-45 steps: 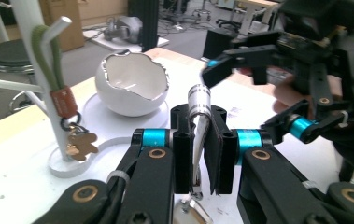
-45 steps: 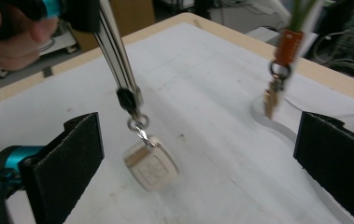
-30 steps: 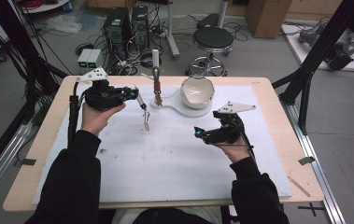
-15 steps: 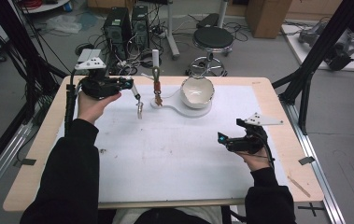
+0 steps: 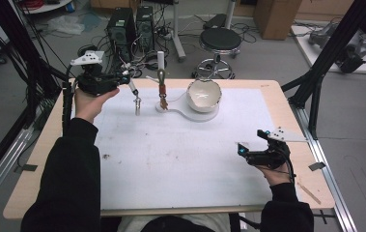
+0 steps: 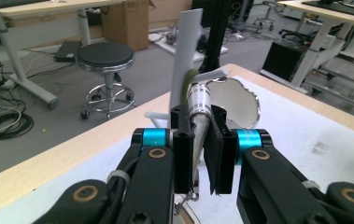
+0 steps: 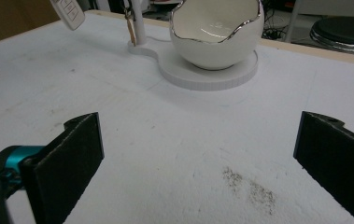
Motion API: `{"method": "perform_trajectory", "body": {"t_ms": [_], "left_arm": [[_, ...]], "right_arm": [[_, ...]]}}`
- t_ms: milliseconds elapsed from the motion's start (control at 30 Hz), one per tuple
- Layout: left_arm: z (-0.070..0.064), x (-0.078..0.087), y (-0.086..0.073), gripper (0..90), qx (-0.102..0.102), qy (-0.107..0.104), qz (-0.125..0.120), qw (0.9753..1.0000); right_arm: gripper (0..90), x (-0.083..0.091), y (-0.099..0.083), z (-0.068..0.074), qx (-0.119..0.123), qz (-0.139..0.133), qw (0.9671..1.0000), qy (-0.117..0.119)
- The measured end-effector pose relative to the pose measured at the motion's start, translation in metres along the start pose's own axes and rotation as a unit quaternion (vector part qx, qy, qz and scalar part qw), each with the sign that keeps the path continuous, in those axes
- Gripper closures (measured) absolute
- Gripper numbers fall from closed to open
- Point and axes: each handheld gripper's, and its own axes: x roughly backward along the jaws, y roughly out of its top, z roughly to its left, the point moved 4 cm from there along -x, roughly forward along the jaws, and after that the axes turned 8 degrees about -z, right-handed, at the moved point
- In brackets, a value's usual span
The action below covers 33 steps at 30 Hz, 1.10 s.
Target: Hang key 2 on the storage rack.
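My left gripper is held above the table's far left, shut on the silver metal end of a keychain. Its white key fob dangles below the jaws and also shows hanging in the right gripper view. Just right of it stands a white post with a brown tag on its hook. The post shares a flat white base with a white egg-shaped bowl. My right gripper hovers low over the mat near the right front, open and empty.
A white mat covers most of the wooden table. Dirt specks lie on the mat in front of the right gripper. Behind the table are a black stool, computer towers and cables. Black frame legs stand at the right.
The left gripper has lifted and drawn back to the far left with the keychain. The right gripper has moved right and toward the front edge, away from the bowl.
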Motion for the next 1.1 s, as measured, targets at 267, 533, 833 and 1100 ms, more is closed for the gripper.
{"method": "perform_trajectory", "body": {"t_ms": [267, 533, 833, 1100], "left_arm": [[0.013, -0.004, 0.009, 81.9, -0.002, 0.024, -0.007, 0.9997], [0.025, -0.016, 0.018, 81.9, -0.010, 0.044, -0.007, 0.9990], [0.037, -0.026, 0.019, 81.9, -0.002, 0.072, -0.020, 0.9972], [0.043, -0.031, 0.025, 81.9, 0.004, 0.104, -0.027, 0.9942]], "right_arm": [[0.6, 0.006, -0.016, -0.001, 0.004, 0.016, 0.9998, 0.009], [0.6, 0.010, -0.024, 0.004, 0.004, 0.028, 0.9994, 0.020], [0.6, 0.009, -0.026, 0.004, 0.003, 0.031, 0.9993, 0.020], [0.6, 0.007, -0.028, 0.006, 0.006, 0.037, 0.9990, 0.025]]}}
